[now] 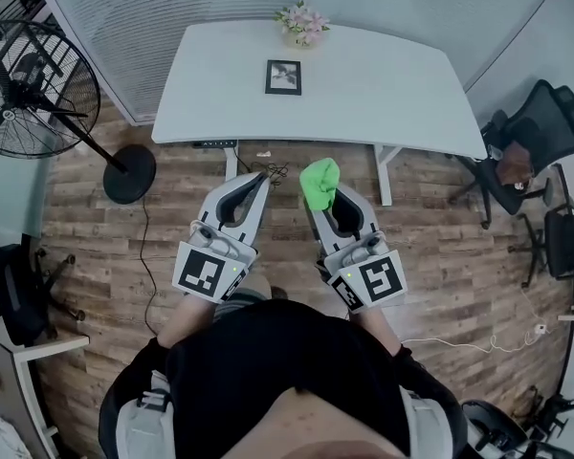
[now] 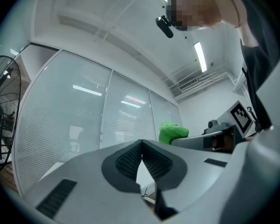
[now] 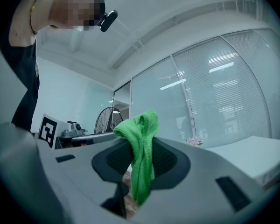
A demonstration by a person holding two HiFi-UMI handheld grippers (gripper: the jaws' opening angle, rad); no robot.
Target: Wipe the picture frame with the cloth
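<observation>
**Scene.** One white surface (image 1: 392, 103) stands ahead of the person. One pedestal fan (image 1: 33, 94) is off its left end. At least three office chairs show in part at the room's edges, two of them to the right (image 1: 536, 132).

**Claws.** There are two.
- The left claw (image 2: 141, 142) has its jaws together with nothing between them.
- The right claw (image 3: 141, 141) is clamped on the cloth (image 3: 140, 148). This is one green cloth, bunched above the jaws and hanging below them.
- In the head view both claws are over the wooden floor, short of the surface's near edge.

**Task item.** One picture frame (image 1: 283, 76), dark-bordered, lies flat on the far middle of the surface. It is well apart from both claws. One bunch of flowers (image 1: 302, 22) stands just behind it.

**Step in hand (judgement).** The cloth is secured, the approach is pending, and wiping has not begun.

**Next move (judgement).**
- The right claw must go forward over the surface and come down until the cloth, not the jaw tips, meets the frame.
- The left claw is free to steady the frame, which looks light enough to slide when wiped.
</observation>
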